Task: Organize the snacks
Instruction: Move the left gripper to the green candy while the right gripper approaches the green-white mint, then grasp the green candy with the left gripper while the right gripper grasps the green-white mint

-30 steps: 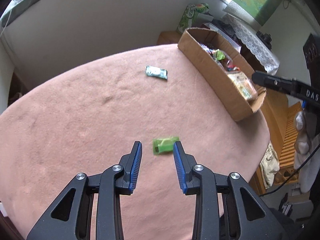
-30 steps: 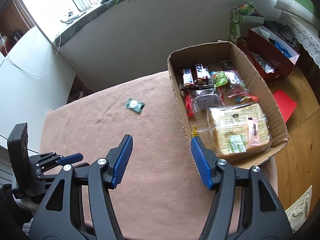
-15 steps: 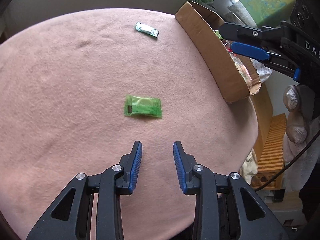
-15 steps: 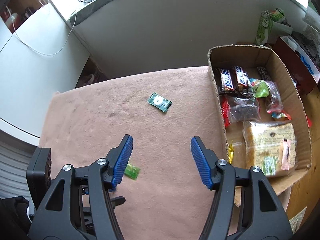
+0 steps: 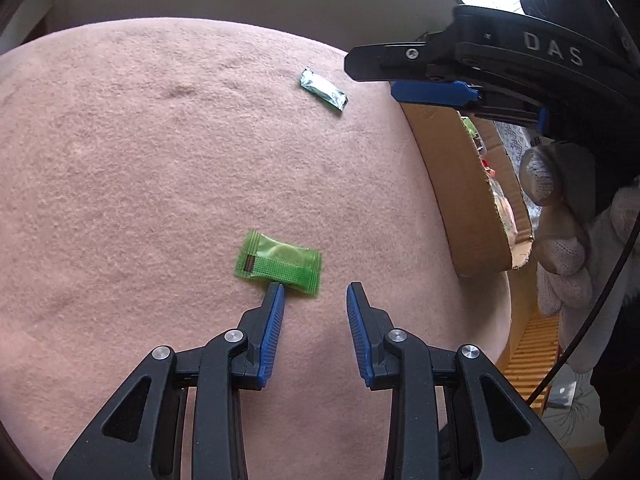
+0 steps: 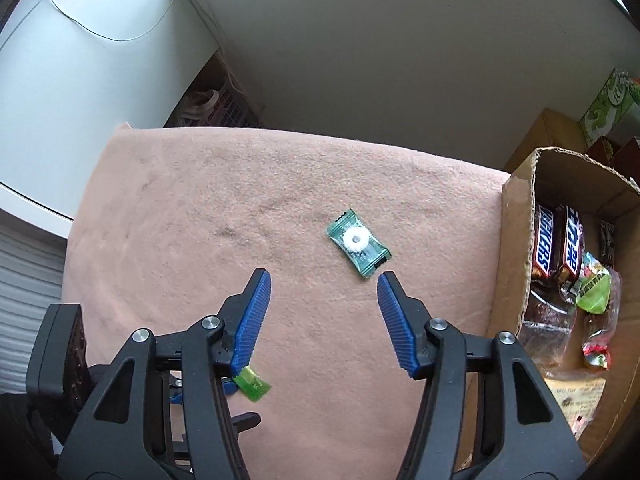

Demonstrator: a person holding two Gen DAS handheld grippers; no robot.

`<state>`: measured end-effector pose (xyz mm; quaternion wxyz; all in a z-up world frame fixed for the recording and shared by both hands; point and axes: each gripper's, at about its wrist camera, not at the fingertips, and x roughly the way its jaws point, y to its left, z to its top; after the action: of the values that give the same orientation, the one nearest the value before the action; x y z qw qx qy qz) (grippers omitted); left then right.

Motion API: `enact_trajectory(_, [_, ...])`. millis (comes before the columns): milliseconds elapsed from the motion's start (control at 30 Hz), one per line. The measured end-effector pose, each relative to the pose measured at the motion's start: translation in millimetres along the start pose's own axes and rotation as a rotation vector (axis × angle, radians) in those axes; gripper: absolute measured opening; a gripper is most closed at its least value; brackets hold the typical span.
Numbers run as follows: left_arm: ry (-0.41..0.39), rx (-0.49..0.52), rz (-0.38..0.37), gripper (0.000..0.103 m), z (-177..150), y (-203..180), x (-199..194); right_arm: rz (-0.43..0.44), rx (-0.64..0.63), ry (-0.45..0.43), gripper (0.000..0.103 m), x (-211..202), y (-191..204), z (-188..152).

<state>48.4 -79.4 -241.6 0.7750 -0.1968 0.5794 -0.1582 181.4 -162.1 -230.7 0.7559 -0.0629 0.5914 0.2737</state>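
Observation:
A light green candy wrapper (image 5: 280,262) lies on the pink cloth (image 5: 140,180), just ahead of my open, empty left gripper (image 5: 315,290); its left fingertip touches the wrapper's near edge. The wrapper also shows in the right wrist view (image 6: 252,387), low behind my left finger. A dark green candy with a white ring (image 6: 358,243) lies ahead of my open, empty right gripper (image 6: 323,278); it also shows in the left wrist view (image 5: 323,89). The cardboard box (image 6: 516,240) with snacks stands at the right.
The box (image 5: 460,184) holds Snickers bars (image 6: 558,244), small candies and a bread pack. The right gripper's body (image 5: 480,72) hangs over the box's far end. A white wall and cabinet stand behind the table. A green carton (image 6: 610,108) stands at the far right.
My left gripper has moved closer to the light green wrapper and turned left. My right gripper has moved left and forward, away from the box, towards the dark green candy.

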Motion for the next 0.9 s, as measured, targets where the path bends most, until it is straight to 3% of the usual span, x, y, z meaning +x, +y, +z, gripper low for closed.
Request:
enact_trajectory(233, [-0.027,0.007,0.045,0.031,12,-5,3,-0.001,-0.008,0.036,0.058,23,-5,11])
enact_trajectory(367, [-0.044,0.007,0.07,0.031,23,-10,6,-0.027,-0.026,0.044,0.05,33,-6,16])
enact_trajectory(600, [-0.065,0.069,0.175,0.031,32,-27,15,-0.037,-0.04,0.055,0.049,46,-5,22])
enact_trajectory(700, [-0.074,0.096,0.22,0.031,35,-37,21,-0.053,-0.057,0.065,0.043,53,-4,24])
enact_trajectory(900, [-0.083,0.137,0.259,0.021,32,-44,28,-0.078,-0.084,0.073,0.042,61,3,26])
